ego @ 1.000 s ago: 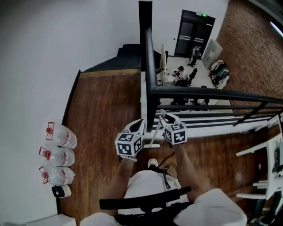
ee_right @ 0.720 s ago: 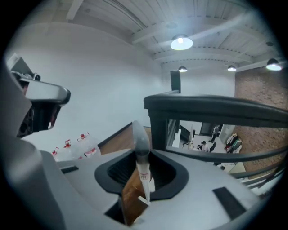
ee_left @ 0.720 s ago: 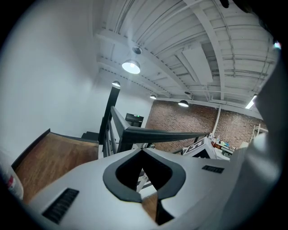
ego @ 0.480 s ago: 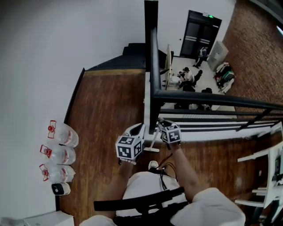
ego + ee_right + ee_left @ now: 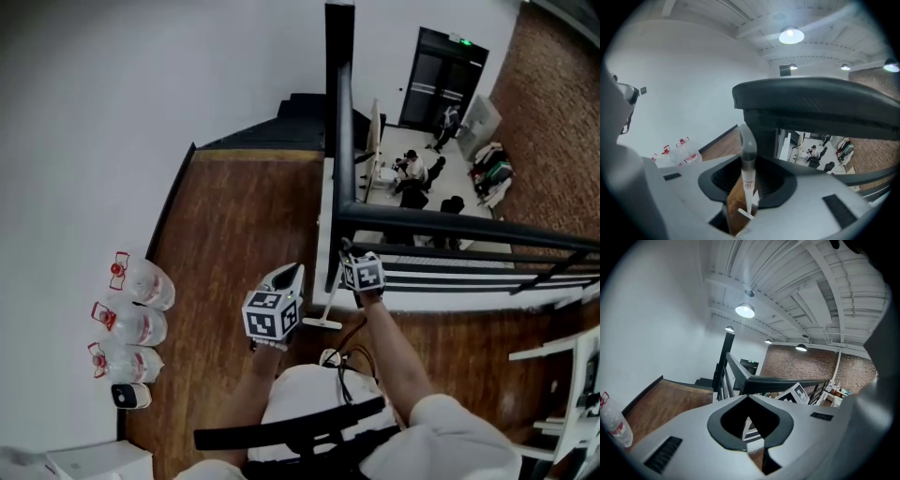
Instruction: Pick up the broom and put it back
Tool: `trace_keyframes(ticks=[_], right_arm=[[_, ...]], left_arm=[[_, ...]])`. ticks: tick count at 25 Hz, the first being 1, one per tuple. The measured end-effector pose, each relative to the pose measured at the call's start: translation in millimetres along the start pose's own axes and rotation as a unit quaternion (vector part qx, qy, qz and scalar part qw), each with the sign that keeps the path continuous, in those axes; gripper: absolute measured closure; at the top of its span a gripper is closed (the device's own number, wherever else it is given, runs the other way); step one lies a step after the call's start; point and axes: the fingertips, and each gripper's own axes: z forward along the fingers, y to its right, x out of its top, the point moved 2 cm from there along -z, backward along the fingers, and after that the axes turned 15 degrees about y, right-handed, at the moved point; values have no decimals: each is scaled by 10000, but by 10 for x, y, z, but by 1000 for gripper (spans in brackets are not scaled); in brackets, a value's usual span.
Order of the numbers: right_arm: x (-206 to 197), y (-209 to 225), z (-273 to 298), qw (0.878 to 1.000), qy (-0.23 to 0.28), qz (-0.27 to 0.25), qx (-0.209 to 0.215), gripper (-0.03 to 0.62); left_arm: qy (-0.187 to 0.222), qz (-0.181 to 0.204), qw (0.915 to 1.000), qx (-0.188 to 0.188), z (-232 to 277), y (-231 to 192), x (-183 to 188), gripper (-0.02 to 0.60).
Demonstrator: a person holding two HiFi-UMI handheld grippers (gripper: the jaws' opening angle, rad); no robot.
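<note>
Gripping a slim white broom (image 5: 335, 298) near the upper end of its handle, the right gripper (image 5: 352, 258) has its jaws pressed onto the stick beside a black railing (image 5: 450, 225) on an upper landing. The broom stands tilted, its narrow white head resting on the wooden floor (image 5: 244, 225) at the foot of the railing, just ahead of the person's feet. Seen from the right gripper view, the handle rises through the dark opening between the jaws, white below and grey at its rounded tip, with a small label partway up. The left gripper (image 5: 289, 276) hovers just left of the broom without touching it, its jaws drawn together on nothing but a thin slit. Brown planks run away from the person to a dark stairhead by the tall black post (image 5: 339, 141) at the railing's corner. Along the white wall (image 5: 84, 122) on the left lie three large clear water bottles (image 5: 131, 325) with red handles, a small white device (image 5: 131, 396) close beside the nearest one. Beyond the railing, a lower level shows people seated near a desk, a dark double door (image 5: 450, 70) under a green sign, and a brick wall (image 5: 553, 122). White ceiling beams and round lamps (image 5: 745, 310) hang overhead.
</note>
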Motion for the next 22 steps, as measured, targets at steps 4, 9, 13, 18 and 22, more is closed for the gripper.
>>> trace_keyframes(ticks=[4, 9, 13, 18, 22], right_arm=[[58, 92, 189, 9999, 46, 15, -131, 462], [133, 163, 277, 9997, 83, 33, -219, 461], [112, 153, 333, 9996, 81, 93, -248, 459], [20, 111, 273, 9993, -11, 203, -325, 348], [3, 21, -34, 9985, 82, 344, -414, 336]], left_arm=[[11, -8, 10000, 74, 74, -85, 32, 588], [33, -9, 9999, 152, 112, -145, 75, 588], [31, -18, 9998, 181, 93, -207, 81, 588], [-35, -42, 9999, 135, 19, -228, 31, 588], [-93, -90, 9999, 3, -95, -211, -20, 588]])
